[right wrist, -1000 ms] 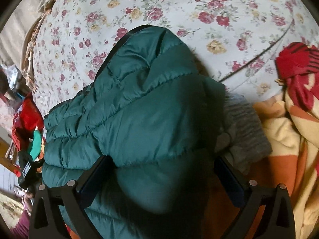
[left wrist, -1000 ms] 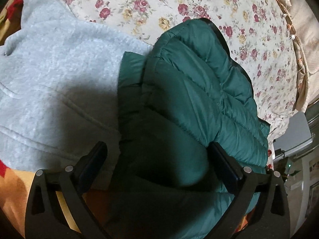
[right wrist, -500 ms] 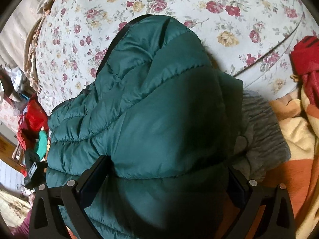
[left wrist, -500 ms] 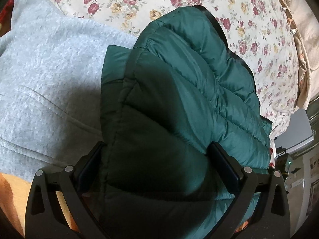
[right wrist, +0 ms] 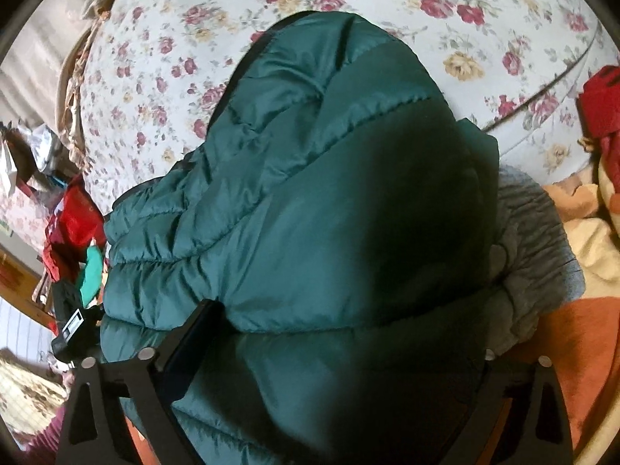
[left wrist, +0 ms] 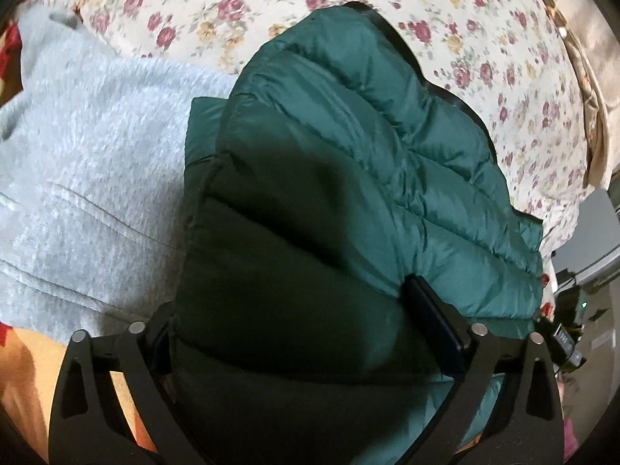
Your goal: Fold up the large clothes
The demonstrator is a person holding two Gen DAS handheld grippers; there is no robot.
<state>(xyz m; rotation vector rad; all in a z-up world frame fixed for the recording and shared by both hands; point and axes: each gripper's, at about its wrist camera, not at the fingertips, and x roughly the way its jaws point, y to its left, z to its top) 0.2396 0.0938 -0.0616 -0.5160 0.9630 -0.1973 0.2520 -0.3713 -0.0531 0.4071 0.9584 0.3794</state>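
On my left wrist camera, the dark green quilted puffer jacket (left wrist: 329, 201) lies bundled on the floral-print bedspread with red and yellow roses (left wrist: 484, 38), its near end bulging up between the fingers of my left gripper (left wrist: 294, 333). The jaws stand wide and the padding fills the whole gap, seeming to push against both pads, so I read this as a broad pinch on the jacket rather than empty, spread tongs. To the left, a pale grey fleecy sweatshirt (left wrist: 89, 147) lies partly under the jacket's edge.

On my right wrist camera, the same jacket fills the middle, with the floral bedspread (right wrist: 445, 11) beyond it. My right gripper (right wrist: 341, 352) has just been closing a little; its left pad presses into the padding, while the right finger is buried in shadow and fabric. The grey sweatshirt's ribbed cuff (right wrist: 534, 240) peeks out on the right, beside an orange and cream blanket (right wrist: 581, 302).

I judge the jacket already doubled into a thick bundle, though loose and uneven. What seems left is a final fold or a tidy set-down, and the sweatshirt looks untouched.
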